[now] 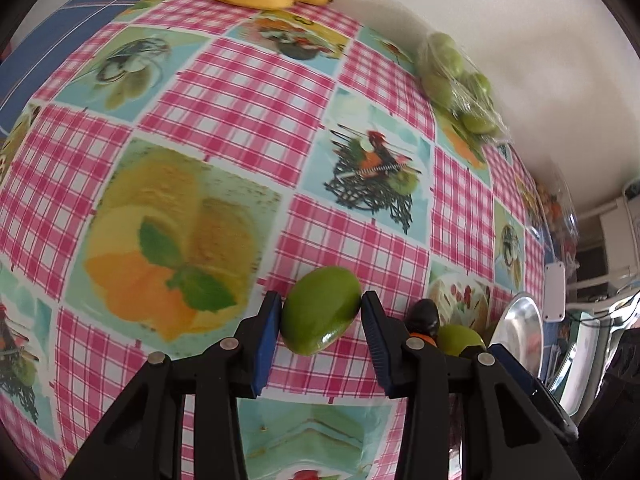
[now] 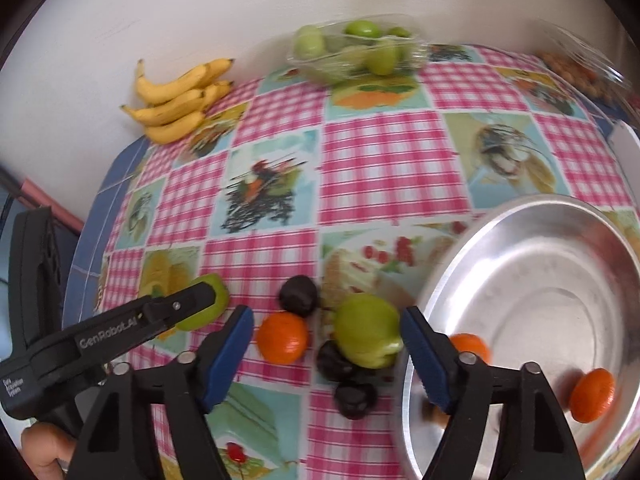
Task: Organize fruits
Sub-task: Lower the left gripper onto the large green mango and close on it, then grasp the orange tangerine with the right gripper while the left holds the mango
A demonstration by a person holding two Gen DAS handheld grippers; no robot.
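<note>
Your metal bowl (image 2: 540,280) fills the lower right of the right view. Your left gripper (image 1: 322,316) clamps a green fruit (image 1: 320,316), long axis tilted. Your right gripper (image 2: 326,354) is spread wide, another green fruit (image 2: 366,330) lying between its pads.

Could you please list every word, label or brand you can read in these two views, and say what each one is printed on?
"GenRobot.AI": in pale letters along the black arm of the left gripper, seen in the right wrist view.
A smaller three-line white label lower on the same handle: too small and tilted to read with confidence.
Nothing readable shows on the tablecloth, the metal bowl or the fruit.
</note>
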